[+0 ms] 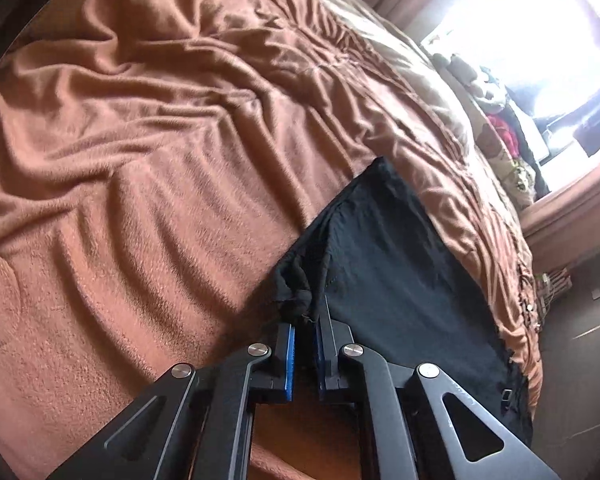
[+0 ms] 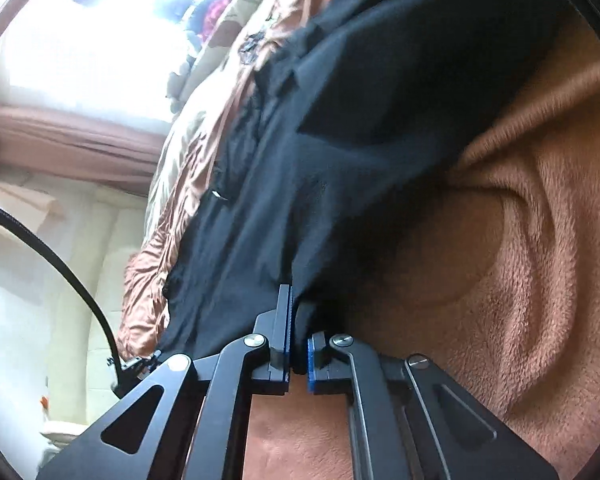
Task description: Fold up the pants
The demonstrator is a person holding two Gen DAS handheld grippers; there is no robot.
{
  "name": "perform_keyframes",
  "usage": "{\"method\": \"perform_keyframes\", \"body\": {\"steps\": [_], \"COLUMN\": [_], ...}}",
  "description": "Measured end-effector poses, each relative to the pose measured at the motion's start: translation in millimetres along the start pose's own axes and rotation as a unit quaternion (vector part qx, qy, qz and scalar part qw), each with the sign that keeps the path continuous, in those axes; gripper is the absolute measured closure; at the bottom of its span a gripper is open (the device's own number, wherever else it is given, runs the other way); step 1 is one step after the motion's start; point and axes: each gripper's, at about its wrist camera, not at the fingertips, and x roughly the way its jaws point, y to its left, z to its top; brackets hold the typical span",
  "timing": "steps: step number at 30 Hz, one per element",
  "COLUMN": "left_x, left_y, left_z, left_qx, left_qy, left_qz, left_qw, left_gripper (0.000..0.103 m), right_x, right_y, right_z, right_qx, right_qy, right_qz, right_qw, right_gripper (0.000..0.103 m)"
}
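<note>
Black pants (image 1: 392,280) lie on a brown fleece blanket (image 1: 148,152), stretching away toward the bed's edge. My left gripper (image 1: 305,326) is shut on a bunched corner of the pants, the blue pads pinching the cloth and lifting it a little. In the right wrist view the pants (image 2: 340,140) fill the middle, rumpled and partly raised off the blanket (image 2: 540,240). My right gripper (image 2: 299,340) is shut on a fold of the black cloth at the pants' near edge.
The bed's edge with a shiny brown quilt (image 1: 492,216) runs along the right in the left wrist view. Beyond it is a bright window (image 1: 532,32) and a heap of clothes (image 1: 500,128). A black cable (image 2: 60,264) hangs at the left in the right wrist view.
</note>
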Motion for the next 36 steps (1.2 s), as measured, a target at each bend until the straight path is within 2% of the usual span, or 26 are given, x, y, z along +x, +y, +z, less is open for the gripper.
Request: {"method": "perform_keyframes", "body": {"steps": [9, 14, 36], "left_x": [-35.4, -59.7, -157.8], "left_y": [-8.2, -3.7, 81.8], "left_z": [-3.0, -9.8, -66.3], "left_qx": [0.004, 0.003, -0.043], "left_qy": [-0.009, -0.015, -0.037], "left_qz": [-0.013, -0.019, -0.018], "left_qw": [0.9999, 0.9997, 0.9982], "left_gripper": [0.095, 0.095, 0.095], "right_x": [-14.8, -23.9, -49.9], "right_y": [17.2, 22.8, 36.3], "right_z": [-8.9, -12.6, -37.9], "right_qx": [-0.038, -0.052, -0.095], "right_qy": [-0.004, 0.001, 0.03], "right_qz": [-0.019, -0.015, -0.005], "right_qw": [0.999, 0.999, 0.995], "right_gripper": [0.102, 0.102, 0.102]}}
